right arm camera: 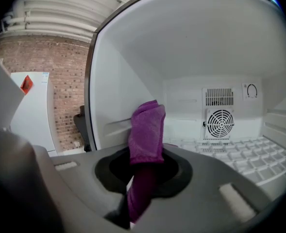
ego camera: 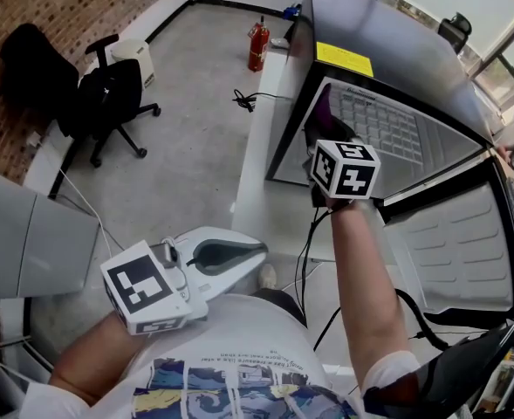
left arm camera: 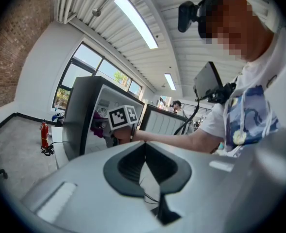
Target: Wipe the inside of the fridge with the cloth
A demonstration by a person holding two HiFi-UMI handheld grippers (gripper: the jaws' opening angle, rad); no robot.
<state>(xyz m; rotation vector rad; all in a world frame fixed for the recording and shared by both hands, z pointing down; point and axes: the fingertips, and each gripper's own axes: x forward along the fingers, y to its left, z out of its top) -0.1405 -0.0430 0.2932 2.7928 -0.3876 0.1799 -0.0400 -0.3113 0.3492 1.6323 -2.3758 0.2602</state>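
Left of frame, a black office chair [ego camera: 108, 94] and a red fire extinguisher [ego camera: 257, 46] stand on the concrete floor, well clear of the work.

My left gripper [ego camera: 250, 255] is held low by my body. Its fingers [left arm camera: 133, 161] are pressed together with nothing between them, and it is well apart from the fridge.

My right gripper [right arm camera: 143, 171] is at the mouth of the grey metal fridge [ego camera: 387, 51]. Its fingers are clamped on the purple cloth [right arm camera: 146, 130]. This hand is plainly the nearer one and the only one placed to wipe.

The relation that matters is that the cloth stands out ahead of the fingers. Its long axis runs along them, towards the corner where the left inner wall [right arm camera: 116, 96] meets the back wall. I cannot tell whether its tip touches any surface. The ribbed white floor [right arm camera: 259, 154] lies below and to the right. In my judgement the cloth must be carried forward or down onto a surface before any wiping counts.

Only the right gripper view shows the grip itself, plus the round fan grille [right arm camera: 220, 123] and a dial [right arm camera: 252, 90] on the back wall. In the head view the marker cube [ego camera: 345, 168] covers the fingers, yet only that view shows the open door [ego camera: 457, 243] lying off to the right.
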